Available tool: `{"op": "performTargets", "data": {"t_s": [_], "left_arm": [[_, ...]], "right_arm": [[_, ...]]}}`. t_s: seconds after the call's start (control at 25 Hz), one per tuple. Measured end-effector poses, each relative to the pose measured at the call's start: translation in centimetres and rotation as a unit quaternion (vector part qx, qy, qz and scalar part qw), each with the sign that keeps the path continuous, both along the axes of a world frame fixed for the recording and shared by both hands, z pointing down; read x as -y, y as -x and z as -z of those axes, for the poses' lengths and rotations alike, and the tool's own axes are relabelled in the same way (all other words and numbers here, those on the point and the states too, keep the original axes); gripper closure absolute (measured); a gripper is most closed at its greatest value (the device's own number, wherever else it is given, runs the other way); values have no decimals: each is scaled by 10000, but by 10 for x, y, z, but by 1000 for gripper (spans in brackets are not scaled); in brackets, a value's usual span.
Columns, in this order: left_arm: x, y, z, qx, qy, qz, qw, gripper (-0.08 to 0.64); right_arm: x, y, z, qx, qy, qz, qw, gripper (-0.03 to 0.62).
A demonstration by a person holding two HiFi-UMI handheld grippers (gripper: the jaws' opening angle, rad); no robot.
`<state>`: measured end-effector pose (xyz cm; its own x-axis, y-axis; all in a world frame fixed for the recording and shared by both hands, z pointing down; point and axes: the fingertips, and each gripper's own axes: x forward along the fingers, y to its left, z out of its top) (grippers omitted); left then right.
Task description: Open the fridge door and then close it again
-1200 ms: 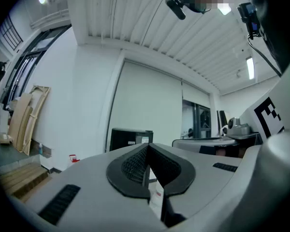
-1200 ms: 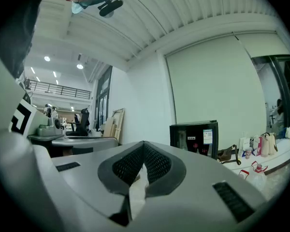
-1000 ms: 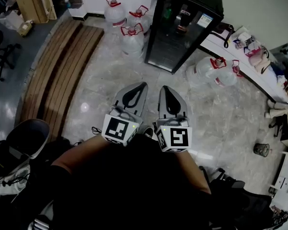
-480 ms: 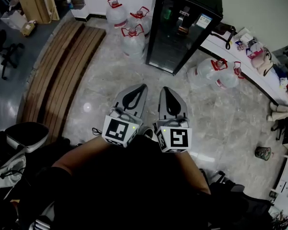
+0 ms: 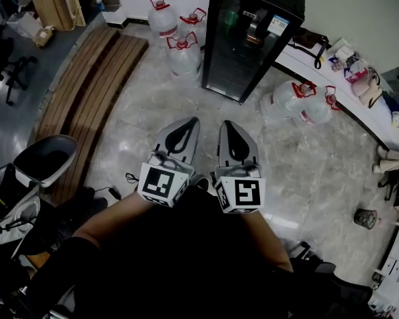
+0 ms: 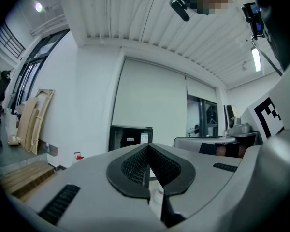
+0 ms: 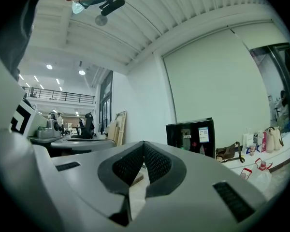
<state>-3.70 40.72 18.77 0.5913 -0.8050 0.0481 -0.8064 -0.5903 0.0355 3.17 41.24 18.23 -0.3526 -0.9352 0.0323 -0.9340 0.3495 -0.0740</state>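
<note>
Looking down from the head view, I find both tools held side by side, level, above the stone floor point(image 5: 306, 165), pointing toward the fridge point(image 5: 253, 35).

The left hand-held gripper point(image 5: 189, 119) has its jaws together. Its own view confirms this: the ribbed pads meet at the tip of the left hand-held gripper point(image 6: 148, 145) with nothing between them. The right hand-held gripper point(image 5: 227, 123) is likewise closed, and its own view shows the right hand-held gripper point(image 7: 144, 142) with pads touching at the tip and empty. Each tool carries its marker cube, the left cube point(image 5: 162, 183) and the right cube point(image 5: 241, 193), nearest the person.

The fridge is a black cabinet with a glass door, standing against the white wall well apart from both tools. I read the door as closed, flush with the cabinet. It shows ahead in the left gripper view point(image 6: 130, 137) and in the right gripper view point(image 7: 191, 138), with neither tool touching it.

Water jugs point(image 5: 184, 48) with red handles stand just beside the fridge. A wooden slat panel point(image 5: 86, 92) lies on the floor to the left. A grey chair point(image 5: 46, 158) sits near the person's left side.
</note>
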Motion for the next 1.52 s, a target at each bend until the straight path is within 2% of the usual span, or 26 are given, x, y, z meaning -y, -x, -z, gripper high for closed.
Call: {"op": "performTargets", "data": {"t_s": [0.28, 0.6, 0.84, 1.04, 1.16, 1.32, 1.52], "left_arm": [[9, -7, -12, 139, 137, 134, 9997, 554], [56, -8, -40, 89, 391, 172, 9990, 554], [126, -4, -63, 49, 593, 113, 9982, 554], [207, 4, -71, -33, 796, -15, 9968, 554], [251, 13, -66, -30, 689, -194, 9974, 554], [306, 25, -61, -136, 737, -317, 9967, 554], [351, 37, -69, -101, 803, -428, 9958, 554]], "right_arm": [[12, -11, -12, 99, 105, 82, 9999, 577], [59, -21, -39, 79, 434, -96, 9990, 577], [122, -17, -56, 49, 511, -135, 9986, 577], [202, -3, -61, -52, 664, -237, 9975, 577], [244, 10, -59, -125, 702, -328, 9969, 577], [298, 23, -48, -175, 620, -498, 9967, 577], [344, 28, -50, -125, 649, -769, 9948, 577]]}}
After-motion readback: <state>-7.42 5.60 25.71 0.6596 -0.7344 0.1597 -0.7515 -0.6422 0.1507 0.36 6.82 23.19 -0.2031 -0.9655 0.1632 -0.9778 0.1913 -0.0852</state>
